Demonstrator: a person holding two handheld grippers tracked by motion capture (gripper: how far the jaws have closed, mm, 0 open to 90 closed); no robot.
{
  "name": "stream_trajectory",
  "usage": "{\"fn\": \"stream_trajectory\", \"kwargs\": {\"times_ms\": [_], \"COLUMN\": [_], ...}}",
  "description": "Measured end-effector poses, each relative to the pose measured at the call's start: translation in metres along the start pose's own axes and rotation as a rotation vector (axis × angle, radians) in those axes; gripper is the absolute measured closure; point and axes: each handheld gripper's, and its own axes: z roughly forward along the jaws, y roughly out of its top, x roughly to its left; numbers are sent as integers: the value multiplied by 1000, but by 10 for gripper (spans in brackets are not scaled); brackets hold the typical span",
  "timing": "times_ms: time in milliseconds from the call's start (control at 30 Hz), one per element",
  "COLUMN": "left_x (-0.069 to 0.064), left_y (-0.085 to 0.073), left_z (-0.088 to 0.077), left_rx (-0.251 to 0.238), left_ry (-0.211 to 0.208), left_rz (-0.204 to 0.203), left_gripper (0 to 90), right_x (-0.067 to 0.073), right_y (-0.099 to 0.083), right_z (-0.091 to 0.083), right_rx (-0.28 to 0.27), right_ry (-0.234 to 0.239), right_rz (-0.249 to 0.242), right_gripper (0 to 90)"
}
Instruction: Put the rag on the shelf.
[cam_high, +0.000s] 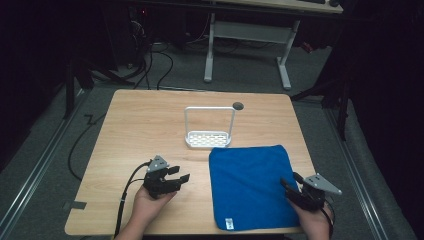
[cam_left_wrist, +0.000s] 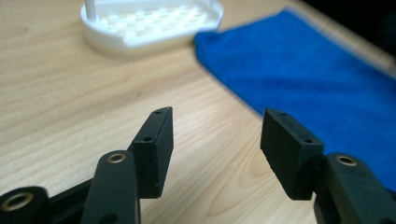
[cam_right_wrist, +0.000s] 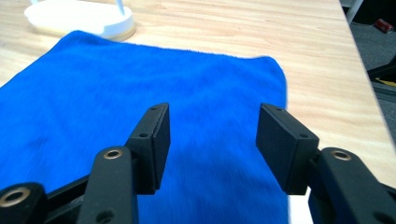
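A: Where did the blue cloth (cam_high: 251, 186) lie?

B: Flat on the tabletop (cam_high: 145, 125), lower right of centre in the high view. A small white tag sat at its lower left corner. In the right gripper view the cloth (cam_right_wrist: 140, 102) spread across most of the frame below and beyond the jaws.

A: And the right gripper (cam_high: 289, 189)?

B: At the lower right of the high view, over the cloth's right edge, held in a hand. In its own view the right gripper (cam_right_wrist: 212, 140) had its jaws wide apart, nothing between them. Whether they touched the cloth I could not tell.

A: The left gripper (cam_high: 177, 174)?

B: Lower left of centre in the high view, above bare wood just beside the cloth's left edge, pointing toward it. In its own view the left gripper (cam_left_wrist: 217, 147) also stood with jaws well apart and empty, the cloth (cam_left_wrist: 317, 79) at the right of the frame.

A: Anything else noted?

B: A white rack (cam_high: 209, 131) with a tall looped handle stood upright at the centre of the tabletop, its base touching or just beside the cloth's upper left corner. It showed blurred at the upper left of both gripper views (cam_left_wrist: 149, 23) (cam_right_wrist: 79, 18). A small dark round hole (cam_high: 238, 105) lay near the far edge of the tabletop.
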Motion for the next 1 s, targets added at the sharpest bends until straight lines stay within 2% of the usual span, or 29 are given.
{"fn": "stream_trajectory", "kwargs": {"times_ms": [33, 100, 167, 200, 300, 400, 567, 633, 733, 767, 800, 833, 867, 900, 933, 967, 1000], "left_x": [1, 1, 1, 1, 1, -1, -11, -17, -35, -39, -50, -50, -60, -65, -75, -80, -87], "left_y": [0, -1, -4, -5, -6, -5, -4, -4, -3, -3, -2, -2, -1, -2, -3, -4, -6], "left_z": [0, 1, 7, 10, 14, 15, 19, 22, 33, 36, 44, 44, 51, 56, 64, 69, 75], "left_rx": [-11, -15, 24, 43, 67, 56, 50, 53, 80, 86, 85, 85, 95, 106, 135, 154, 188], "left_ry": [1, 9, 23, 25, 36, 30, 21, 1, -71, -89, -132, -132, -149, -152, -151, -151, -141], "left_rz": [-6, -4, 14, 23, 40, 29, 51, 57, 74, 74, 70, 70, 80, 95, 130, 152, 194], "left_gripper": [454, 459, 455, 450, 449, 455, 469, 480, 538, 578, 672, 707, 751, 751, 811, 811, 822], "right_x": [1, 2, 1, 0, -2, -9, -13, -14, -16, -17, -17, -17, -18, -18, -19, -19, -21], "right_y": [2, 3, 4, 3, 2, -3, -5, -6, -6, -6, -7, -7, -7, -7, -6, -6, -7], "right_z": [7, 10, 18, 19, 17, 10, 3, 1, -2, -2, 0, 0, 2, 2, 5, 5, 6], "right_rx": [2, 4, 13, 11, 5, 11, 15, 12, 17, 24, 42, 42, 65, 65, 90, 90, 97], "right_ry": [-12, -15, -20, -22, -21, -5, -11, -22, -26, -21, -14, -14, -5, -5, -17, -17, -17], "right_rz": [5, 7, 17, 0, -24, -28, -37, -50, -58, -58, -52, -52, -57, -57, -61, -61, -59], "right_gripper": [463, 470, 480, 484, 486, 488, 491, 503, 564, 606, 706, 706, 814, 814, 891, 891, 900]}}
